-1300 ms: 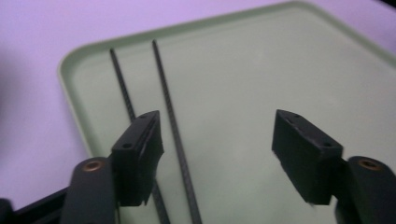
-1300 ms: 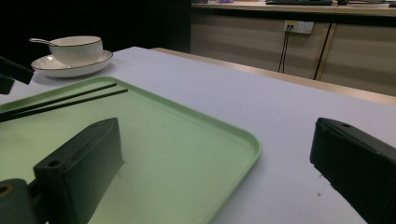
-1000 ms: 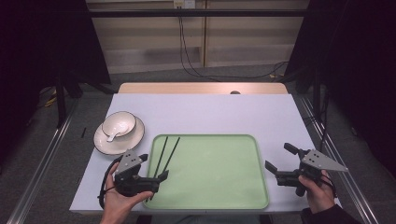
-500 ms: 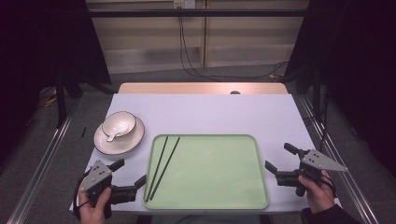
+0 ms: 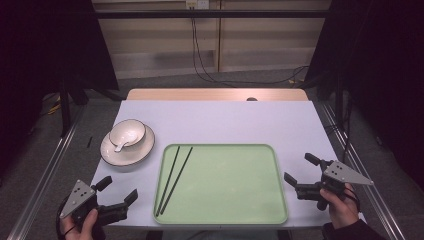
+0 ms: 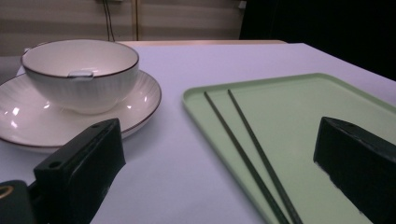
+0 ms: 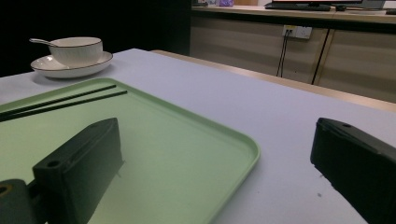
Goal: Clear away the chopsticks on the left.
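A pale green tray (image 5: pixel 235 200) (image 6: pixel 327 93) (image 7: pixel 154 140) lies at the table's front middle. Two black chopsticks (image 5: pixel 174 179) (image 6: pixel 247 149) (image 7: pixel 60 103) rest side by side along its left part. A white bowl (image 5: pixel 127 134) (image 6: pixel 80 74) (image 7: pixel 76 50) with a spoon (image 5: pixel 121 145) in it stands on a white plate (image 5: pixel 127 150) (image 6: pixel 140 105) to the tray's left. My left gripper (image 5: pixel 119 192) (image 6: pixel 219 177) is open at the front left corner, nothing between its jaws. My right gripper (image 5: pixel 300 170) (image 7: pixel 215 172) is open beside the tray's right edge, holding nothing.
The white table (image 5: pixel 225 120) has bare room behind the tray. A wooden strip (image 5: pixel 215 94) runs along its far edge. Metal rails (image 5: pixel 50 170) flank both sides. Cables (image 5: pixel 205 60) hang down the wall beyond.
My left gripper has drawn back from the chopsticks to the front left corner, open and holding nothing. The chopsticks stay on the tray. The right gripper has not moved.
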{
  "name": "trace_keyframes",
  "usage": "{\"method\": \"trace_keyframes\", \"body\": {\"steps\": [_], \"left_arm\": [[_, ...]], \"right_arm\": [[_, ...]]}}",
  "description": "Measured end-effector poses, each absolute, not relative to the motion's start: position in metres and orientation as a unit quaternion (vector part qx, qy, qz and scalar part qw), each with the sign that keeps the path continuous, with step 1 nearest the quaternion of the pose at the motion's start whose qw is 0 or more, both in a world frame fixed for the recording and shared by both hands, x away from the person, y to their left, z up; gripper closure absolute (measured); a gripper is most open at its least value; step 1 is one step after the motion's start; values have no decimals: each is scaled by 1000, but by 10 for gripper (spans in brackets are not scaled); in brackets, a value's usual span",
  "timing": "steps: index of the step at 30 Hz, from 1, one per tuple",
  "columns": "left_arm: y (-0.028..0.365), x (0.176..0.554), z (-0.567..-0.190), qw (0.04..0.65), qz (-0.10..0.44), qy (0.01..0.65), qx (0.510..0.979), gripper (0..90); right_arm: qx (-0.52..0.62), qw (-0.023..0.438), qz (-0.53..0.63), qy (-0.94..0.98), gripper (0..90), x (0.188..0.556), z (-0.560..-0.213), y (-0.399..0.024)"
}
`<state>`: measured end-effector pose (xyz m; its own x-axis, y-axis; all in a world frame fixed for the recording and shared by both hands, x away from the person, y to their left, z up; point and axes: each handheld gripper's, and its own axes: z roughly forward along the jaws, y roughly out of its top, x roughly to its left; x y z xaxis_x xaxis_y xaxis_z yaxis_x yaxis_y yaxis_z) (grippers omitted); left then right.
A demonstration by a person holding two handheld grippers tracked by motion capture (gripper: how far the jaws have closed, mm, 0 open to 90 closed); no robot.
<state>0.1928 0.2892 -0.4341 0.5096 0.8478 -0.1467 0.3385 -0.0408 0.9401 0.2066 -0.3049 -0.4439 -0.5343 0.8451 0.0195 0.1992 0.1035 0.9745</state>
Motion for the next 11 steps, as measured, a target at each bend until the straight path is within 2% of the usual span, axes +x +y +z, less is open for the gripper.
{"method": "trace_keyframes", "body": {"steps": [7,11], "left_arm": [[294,188,-434,546,249,444,665,13],[290,190,-435,554,248,429,669,12]], "right_arm": [[382,300,549,680,18,207,-444,-307],[384,298,545,683,17,208,-445,-306]]}}
